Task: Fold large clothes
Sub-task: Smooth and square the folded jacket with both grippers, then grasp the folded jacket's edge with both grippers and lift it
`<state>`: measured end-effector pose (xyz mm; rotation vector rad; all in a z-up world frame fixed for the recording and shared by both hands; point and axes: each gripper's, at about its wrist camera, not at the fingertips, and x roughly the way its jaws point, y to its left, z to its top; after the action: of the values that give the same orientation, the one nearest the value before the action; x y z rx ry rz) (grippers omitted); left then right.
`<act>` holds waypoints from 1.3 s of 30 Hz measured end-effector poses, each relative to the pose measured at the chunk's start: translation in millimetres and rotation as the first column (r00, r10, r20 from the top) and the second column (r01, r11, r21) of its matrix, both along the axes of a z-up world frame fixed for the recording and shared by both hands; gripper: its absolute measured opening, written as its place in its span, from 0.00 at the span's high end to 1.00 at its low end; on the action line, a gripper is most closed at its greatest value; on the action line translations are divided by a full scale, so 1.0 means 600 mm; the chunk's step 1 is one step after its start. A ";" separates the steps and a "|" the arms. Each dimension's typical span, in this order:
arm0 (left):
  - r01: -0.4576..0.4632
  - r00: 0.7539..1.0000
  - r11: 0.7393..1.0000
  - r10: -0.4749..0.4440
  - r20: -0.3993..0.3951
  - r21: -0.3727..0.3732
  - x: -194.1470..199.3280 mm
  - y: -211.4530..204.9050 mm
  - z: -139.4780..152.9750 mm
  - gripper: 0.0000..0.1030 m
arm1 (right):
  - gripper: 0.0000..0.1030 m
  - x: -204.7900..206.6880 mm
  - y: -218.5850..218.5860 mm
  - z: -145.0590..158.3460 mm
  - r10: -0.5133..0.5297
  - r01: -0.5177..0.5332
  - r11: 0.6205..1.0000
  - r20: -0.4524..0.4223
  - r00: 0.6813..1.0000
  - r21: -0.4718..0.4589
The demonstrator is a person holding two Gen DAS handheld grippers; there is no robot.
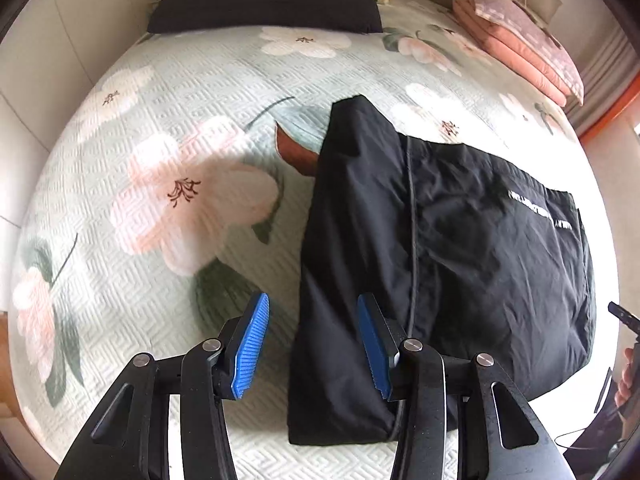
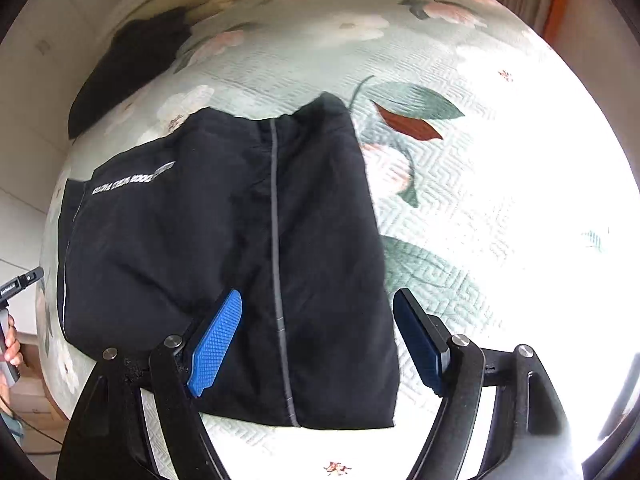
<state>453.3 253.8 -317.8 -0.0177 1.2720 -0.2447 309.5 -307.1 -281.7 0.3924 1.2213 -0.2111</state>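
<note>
Grippers [image 1: 313,346] [image 2: 320,342] angled downward, fingers parted, over jacket [image 2: 224,248]

1. Both views are fisheye: the flowered bedspread [image 1: 168,128] bulges like a dome, and a black ring closes every corner.
2. Strong daylight comes from the side of the curtain [image 1: 618,64]; the scene is bright overall.
3. In the right wrist view the bedspread's right part is burnt to pure white, and the pattern is lost there.
4. In the left wrist view the glare sits along the right rim, beside the black garment [image 1: 460,248].
5. The garment is very dark; its folds hardly show.
6. Its white lettering [image 2: 130,180] is smeared and unreadable.
7. Soft shadows lie under the blue finger pads [image 1: 250,344].
</note>
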 end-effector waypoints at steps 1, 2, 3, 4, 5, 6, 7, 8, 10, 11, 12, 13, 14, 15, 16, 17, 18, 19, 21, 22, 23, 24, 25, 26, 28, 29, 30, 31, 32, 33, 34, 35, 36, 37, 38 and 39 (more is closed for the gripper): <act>0.002 1.000 1.000 -0.002 -0.011 -0.021 0.006 0.005 -0.005 0.54 | 0.22 0.002 -0.010 -0.011 -0.003 0.004 1.000 -0.007 1.000 0.011; 0.007 1.000 0.999 -0.009 -0.029 -0.047 0.012 0.008 -0.013 0.54 | 0.22 0.004 -0.017 -0.024 -0.008 0.008 1.000 -0.014 1.000 0.019; 0.012 0.999 0.997 -0.015 -0.042 -0.071 0.011 0.009 -0.019 0.54 | 0.22 0.000 -0.026 -0.032 -0.012 0.013 0.999 -0.022 1.000 0.029; 0.020 0.998 0.994 -0.026 -0.058 -0.104 0.014 0.013 -0.028 0.54 | 0.22 0.003 -0.032 -0.043 -0.014 0.015 0.999 -0.026 1.000 0.046; 0.030 0.996 0.990 -0.041 -0.075 -0.139 0.018 0.014 -0.036 0.54 | 0.22 0.006 -0.037 -0.053 -0.012 0.014 0.998 -0.029 1.000 0.067; 0.040 0.994 0.985 -0.056 -0.090 -0.170 0.022 0.013 -0.045 0.54 | 0.22 0.008 -0.041 -0.060 -0.010 0.013 0.997 -0.031 0.999 0.079; 0.048 0.992 0.977 -0.071 -0.108 -0.207 0.026 0.013 -0.053 0.54 | 0.22 0.010 -0.043 -0.068 -0.006 0.009 0.996 -0.034 0.999 0.089; 0.053 0.988 0.966 -0.088 -0.130 -0.255 0.030 0.015 -0.062 0.54 | 0.22 0.013 -0.046 -0.076 0.001 0.002 0.995 -0.034 0.999 0.102; 0.055 0.981 0.936 -0.116 -0.157 -0.348 0.039 0.021 -0.078 0.52 | 0.22 0.021 -0.048 -0.097 0.011 -0.008 0.993 -0.030 0.999 0.118; 0.054 0.979 0.931 -0.120 -0.163 -0.360 0.042 0.022 -0.083 0.47 | 0.22 0.023 -0.051 -0.101 0.013 -0.010 0.992 -0.021 1.000 0.130; 0.049 0.978 0.931 -0.118 -0.172 -0.361 0.048 0.025 -0.089 0.43 | 0.21 0.030 -0.047 -0.110 0.014 -0.012 0.990 -0.013 1.000 0.138; 0.040 0.977 0.934 -0.111 -0.180 -0.354 0.054 0.028 -0.096 0.42 | 0.20 0.032 -0.050 -0.114 0.017 -0.015 0.990 -0.009 1.000 0.142; 0.031 0.977 0.939 -0.100 -0.187 -0.341 0.058 0.030 -0.101 0.41 | 0.19 0.035 -0.051 -0.118 0.020 -0.019 0.989 -0.008 1.000 0.144; 0.016 0.976 0.943 -0.087 -0.200 -0.331 0.064 0.034 -0.108 0.40 | 0.17 0.037 -0.053 -0.123 0.023 -0.022 0.989 -0.006 1.000 0.149; -0.002 0.972 0.938 -0.080 -0.222 -0.346 0.070 0.038 -0.119 0.39 | 0.16 0.039 -0.057 -0.128 0.027 -0.025 0.987 -0.006 1.000 0.160; -0.020 0.965 0.926 -0.080 -0.248 -0.376 0.075 0.042 -0.130 0.38 | 0.15 0.040 -0.060 -0.130 0.028 -0.026 0.984 -0.006 1.000 0.175; -0.032 0.960 0.915 -0.084 -0.268 -0.401 0.079 0.044 -0.140 0.37 | 0.14 0.043 -0.064 -0.136 0.026 -0.024 0.980 -0.007 1.000 0.196; -0.045 0.951 0.899 -0.096 -0.295 -0.436 0.083 0.045 -0.152 0.37 | 0.11 0.049 -0.070 -0.143 0.023 -0.020 0.976 -0.009 1.000 0.218; -0.059 0.938 0.876 -0.115 -0.326 -0.478 0.089 0.042 -0.174 0.36 | 0.08 0.052 -0.084 -0.160 0.008 -0.005 0.961 -0.011 1.000 0.278; -0.066 0.934 0.866 -0.121 -0.336 -0.495 0.092 0.041 -0.182 0.36 | 0.06 0.054 -0.090 -0.168 0.000 0.003 0.952 -0.010 1.000 0.305; -0.077 0.927 0.846 -0.134 -0.351 -0.527 0.095 0.038 -0.193 0.34 | 0.06 0.055 -0.096 -0.178 -0.008 0.011 0.940 -0.009 1.000 0.340; -0.083 0.923 0.831 -0.145 -0.357 -0.550 0.096 0.035 -0.202 0.34 | 0.05 0.058 -0.100 -0.187 -0.014 0.016 0.930 -0.008 1.000 0.366; -0.088 0.919 0.812 -0.158 -0.362 -0.577 0.098 0.031 -0.210 0.34 | 0.04 0.058 -0.103 -0.194 -0.018 0.019 0.923 -0.005 1.000 0.384; -0.090 0.915 0.798 -0.171 -0.366 -0.596 0.099 0.026 -0.218 0.34 | 0.03 0.060 -0.104 -0.198 -0.023 0.018 0.919 0.007 1.000 0.395; -0.091 0.910 0.771 -0.191 -0.367 -0.630 0.097 0.013 -0.232 0.34 | 0.01 0.064 -0.103 -0.202 -0.020 0.010 0.914 0.021 1.000 0.405; -0.093 0.909 0.754 -0.202 -0.365 -0.650 0.097 0.006 -0.237 0.34 | 0.01 0.065 -0.102 -0.203 -0.011 0.000 0.913 0.026 1.000 0.408; -0.095 0.907 0.744 -0.209 -0.365 -0.662 0.098 0.000 -0.241 0.34 | 0.01 0.067 -0.100 -0.203 -0.001 -0.012 0.911 0.032 0.999 0.411; -0.097 0.907 0.736 -0.211 -0.364 -0.670 0.098 -0.006 -0.244 0.34 | 0.04 0.065 -0.099 -0.200 0.007 -0.024 0.907 0.040 0.999 0.421; -0.098 0.907 0.732 -0.213 -0.363 -0.674 0.098 -0.011 -0.247 0.34 | 0.08 0.066 -0.097 -0.203 0.015 -0.035 0.895 0.049 0.999 0.445; -0.100 0.906 0.727 -0.215 -0.364 -0.680 0.098 -0.015 -0.249 0.34 | 0.15 0.066 -0.096 -0.206 0.019 -0.043 0.882 0.054 0.998 0.469; -0.109 0.904 0.720 -0.215 -0.369 -0.686 0.097 -0.017 -0.251 0.34 | 0.24 0.067 -0.094 -0.208 0.026 -0.052 0.871 0.061 0.998 0.489; -0.128 0.901 0.708 -0.210 -0.379 -0.695 0.097 -0.018 -0.254 0.34 | 0.25 0.068 -0.091 -0.209 0.028 -0.056 0.869 0.065 0.997 0.491; -0.151 0.897 0.694 -0.203 -0.392 -0.704 0.095 -0.018 -0.258 0.34 | 0.25 0.070 -0.091 -0.212 0.028 -0.058 0.869 0.067 0.997 0.491; -0.179 0.893 0.672 -0.194 -0.405 -0.718 0.094 -0.017 -0.263 0.34 | 0.25 0.073 -0.093 -0.216 0.022 -0.054 0.866 0.070 0.997 0.498; -0.201 0.891 0.654 -0.187 -0.413 -0.729 0.092 -0.016 -0.269 0.34 | 0.25 0.074 -0.095 -0.220 0.007 -0.046 0.857 0.076 0.997 0.514; -0.212 0.891 0.644 -0.181 -0.416 -0.735 0.090 -0.016 -0.272 0.34 | 0.24 0.072 -0.100 -0.224 -0.009 -0.035 0.846 0.080 0.997 0.532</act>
<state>507.3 244.5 -481.0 -0.8850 1.5497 -0.8039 352.4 -367.1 -415.8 0.8698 1.1919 0.1668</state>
